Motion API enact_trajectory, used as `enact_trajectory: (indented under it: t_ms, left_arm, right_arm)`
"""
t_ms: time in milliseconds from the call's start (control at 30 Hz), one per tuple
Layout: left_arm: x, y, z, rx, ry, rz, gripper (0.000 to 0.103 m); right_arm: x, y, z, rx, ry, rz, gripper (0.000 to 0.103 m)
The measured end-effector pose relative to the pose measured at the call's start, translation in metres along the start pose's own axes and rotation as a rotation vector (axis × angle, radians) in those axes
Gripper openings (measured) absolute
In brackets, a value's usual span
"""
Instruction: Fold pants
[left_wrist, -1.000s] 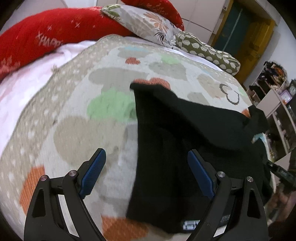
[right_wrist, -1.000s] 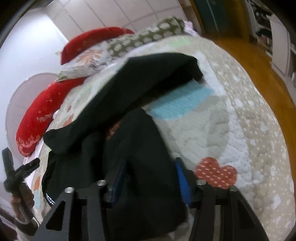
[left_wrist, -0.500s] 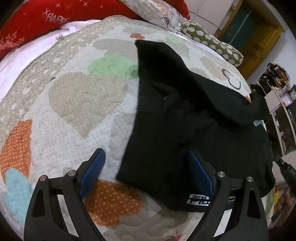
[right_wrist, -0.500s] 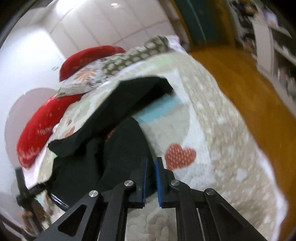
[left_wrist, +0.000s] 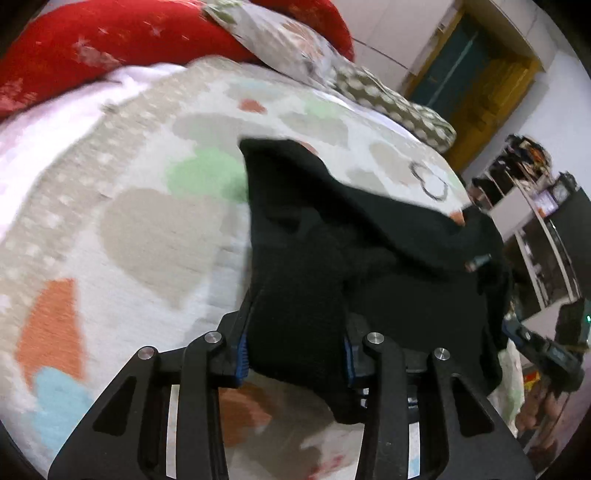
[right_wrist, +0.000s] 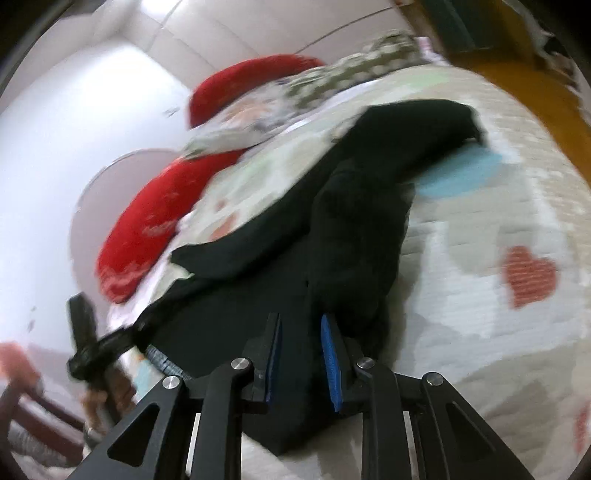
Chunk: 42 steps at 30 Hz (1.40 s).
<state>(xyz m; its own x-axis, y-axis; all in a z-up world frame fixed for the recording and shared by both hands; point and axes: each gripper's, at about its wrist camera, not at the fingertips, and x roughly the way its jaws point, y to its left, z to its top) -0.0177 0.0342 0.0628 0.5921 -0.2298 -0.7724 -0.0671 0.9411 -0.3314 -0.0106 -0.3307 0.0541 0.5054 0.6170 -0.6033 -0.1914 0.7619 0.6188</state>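
The left gripper (left_wrist: 295, 347), its jaws having just closed, is clamped on a thick bunch of the black, soft knit pants (left_wrist: 369, 258); the right gripper (right_wrist: 301, 360), jaws having just eased slightly apart, still has a fold of the same cloth pinched between its blue pads (right_wrist: 330, 363). The pants lie crumpled across the heart-patterned quilted bedspread (left_wrist: 155, 229), one leg stretching toward the red pillows (right_wrist: 147, 229) at the head of that bedspread. The fabric looks light, limp and prone to sagging, so I judge the waistband corners or hems the best holds. Motion blur smears both views, and black on black hides seams, waistband and layering
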Motion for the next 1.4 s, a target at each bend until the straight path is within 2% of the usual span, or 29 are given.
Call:
enact_trajectory:
  t_ms: [33, 100, 133, 167, 300, 433, 500, 567, 600, 633, 667, 700, 800, 933, 1033, 1100, 1133, 1167, 1267, 1400]
  left_arm:
    - [-0.004, 0.008, 0.002, -0.009, -0.011, 0.024, 0.036]
    - [-0.003, 0.016, 0.002, -0.018, -0.011, 0.049, 0.036]
    - [0.000, 0.021, 0.001, -0.029, 0.001, 0.049, 0.036]
    - [0.004, 0.023, -0.001, -0.034, 0.012, 0.050, 0.036]
    - [0.010, 0.021, -0.007, -0.024, 0.013, 0.085, 0.036]
    - [0.010, 0.021, -0.008, -0.018, 0.013, 0.085, 0.036]
    - [0.012, 0.021, -0.007, -0.015, 0.021, 0.089, 0.036]
    - [0.015, 0.021, -0.007, -0.017, 0.024, 0.094, 0.036]
    - [0.015, 0.021, -0.007, -0.019, 0.024, 0.096, 0.036]
    - [0.015, 0.020, -0.008, -0.021, 0.024, 0.097, 0.036]
    - [0.015, 0.020, -0.008, -0.020, 0.025, 0.099, 0.036]
    - [0.015, 0.020, -0.009, -0.019, 0.025, 0.100, 0.036]
    - [0.017, 0.020, -0.009, -0.025, 0.031, 0.100, 0.036]
    - [0.018, 0.019, -0.009, -0.023, 0.033, 0.104, 0.036]
    - [0.019, 0.021, -0.011, -0.029, 0.041, 0.098, 0.036]
    - [0.020, 0.022, -0.012, -0.029, 0.047, 0.099, 0.036]
    - [0.021, 0.022, -0.013, -0.030, 0.049, 0.099, 0.036]
    - [0.021, 0.022, -0.013, -0.032, 0.051, 0.098, 0.036]
    - [0.016, 0.022, -0.013, -0.036, 0.048, 0.089, 0.036]
    - [0.012, 0.020, -0.013, -0.032, 0.040, 0.080, 0.036]
  right_arm:
    - [-0.004, 0.001, -0.002, 0.006, -0.018, 0.005, 0.022]
    - [-0.010, -0.005, -0.005, 0.021, -0.032, -0.014, 0.035]
    - [-0.013, -0.012, -0.006, 0.038, -0.037, -0.047, 0.049]
    - [-0.015, -0.017, -0.006, 0.051, -0.044, -0.075, 0.053]
    - [-0.021, -0.038, -0.004, 0.121, -0.044, -0.182, 0.053]
    - [-0.052, -0.056, 0.000, 0.214, -0.191, -0.173, 0.053]
    - [-0.057, -0.057, 0.003, 0.169, -0.222, -0.279, 0.054]
    - [-0.042, -0.055, 0.007, 0.084, -0.158, -0.441, 0.054]
    - [-0.034, -0.055, 0.006, 0.051, -0.122, -0.471, 0.054]
    - [-0.027, -0.053, 0.004, 0.031, -0.093, -0.460, 0.054]
    - [-0.018, -0.040, 0.001, 0.007, -0.083, -0.402, 0.054]
    - [-0.015, -0.026, -0.003, -0.024, -0.087, -0.353, 0.053]
    - [0.002, 0.009, -0.013, -0.127, -0.082, -0.280, 0.053]
    - [0.025, 0.011, -0.019, -0.135, -0.014, -0.292, 0.053]
    - [0.019, 0.002, -0.018, -0.080, -0.050, -0.255, 0.053]
    - [0.018, 0.001, -0.018, -0.079, -0.072, -0.230, 0.037]
    - [0.023, 0.004, -0.010, -0.086, -0.077, -0.228, 0.020]
    - [0.022, 0.006, -0.009, -0.094, -0.084, -0.231, 0.019]
    - [0.000, 0.010, -0.012, -0.093, -0.123, -0.226, 0.016]
    - [-0.075, 0.004, -0.020, -0.073, -0.273, -0.323, 0.016]
